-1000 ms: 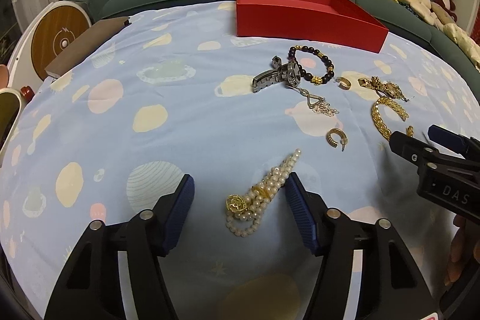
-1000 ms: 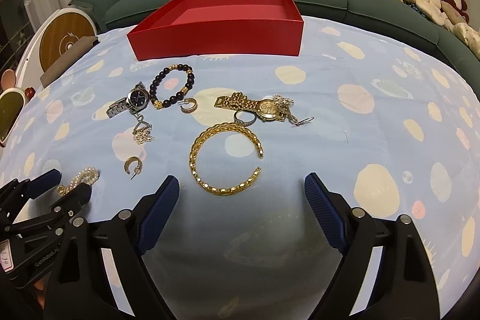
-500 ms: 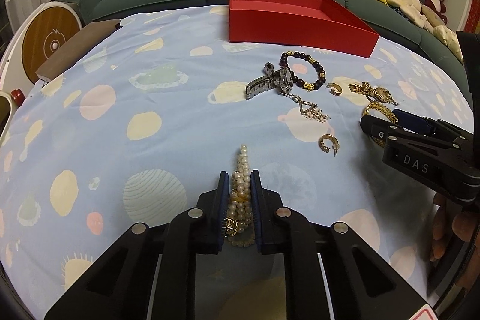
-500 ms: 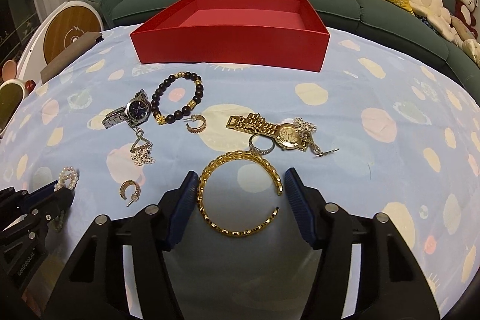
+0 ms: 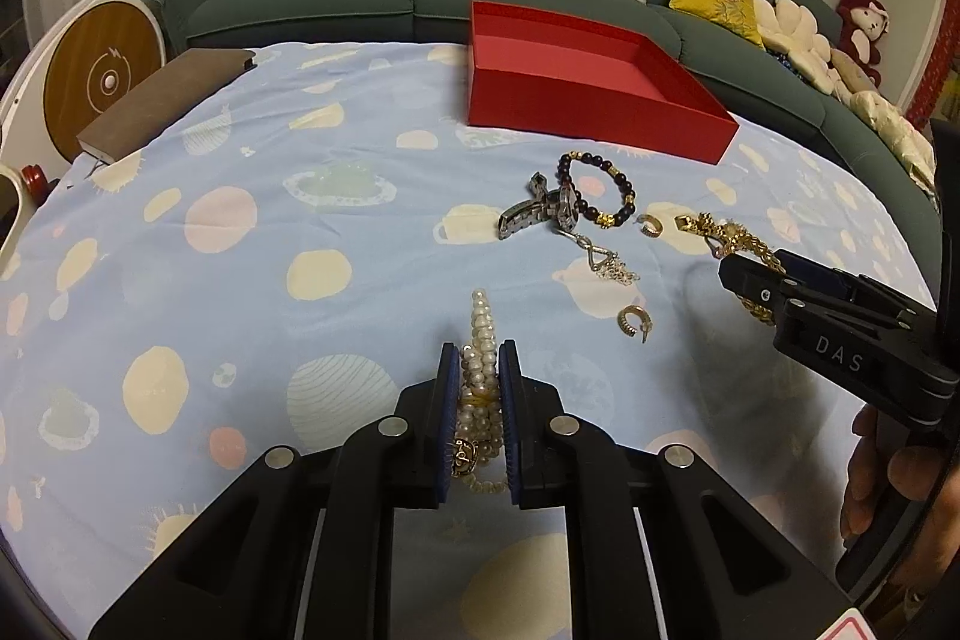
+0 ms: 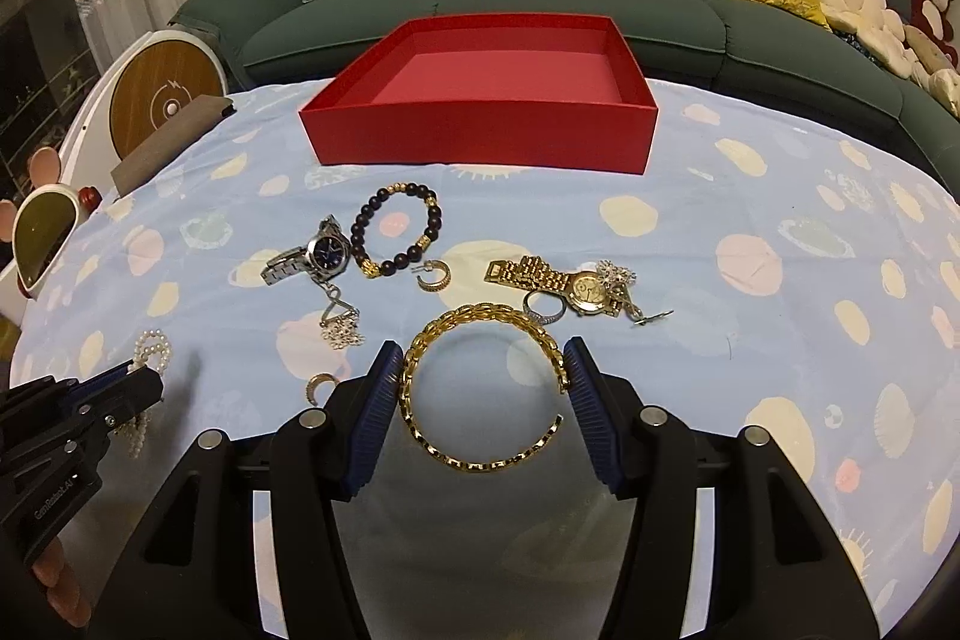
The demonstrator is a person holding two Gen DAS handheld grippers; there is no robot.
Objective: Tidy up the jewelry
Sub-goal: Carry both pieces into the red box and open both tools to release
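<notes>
Your left gripper point(image 5: 479, 400), whose jaws stood wide around the pearl bracelet point(image 5: 480, 340) a second ago, now has them clamped narrow on it, the free end of the pearls sticking out toward 12 o'clock above the blue patterned surface point(image 5: 240, 280). Your right gripper point(image 6: 483, 388), open wide a second ago, now has its jaws pressed on both sides of the gold chain bangle point(image 6: 480, 388), its gap facing 4 o'clock. The red box point(image 6: 480, 100) sits at 12 o'clock from the right gripper, open. Between them lie the dark bead bracelet point(image 6: 399, 232), silver watch point(image 6: 312, 256), gold watch point(image 6: 558, 283) and hoop earring point(image 6: 433, 275), unmoved.
</notes>
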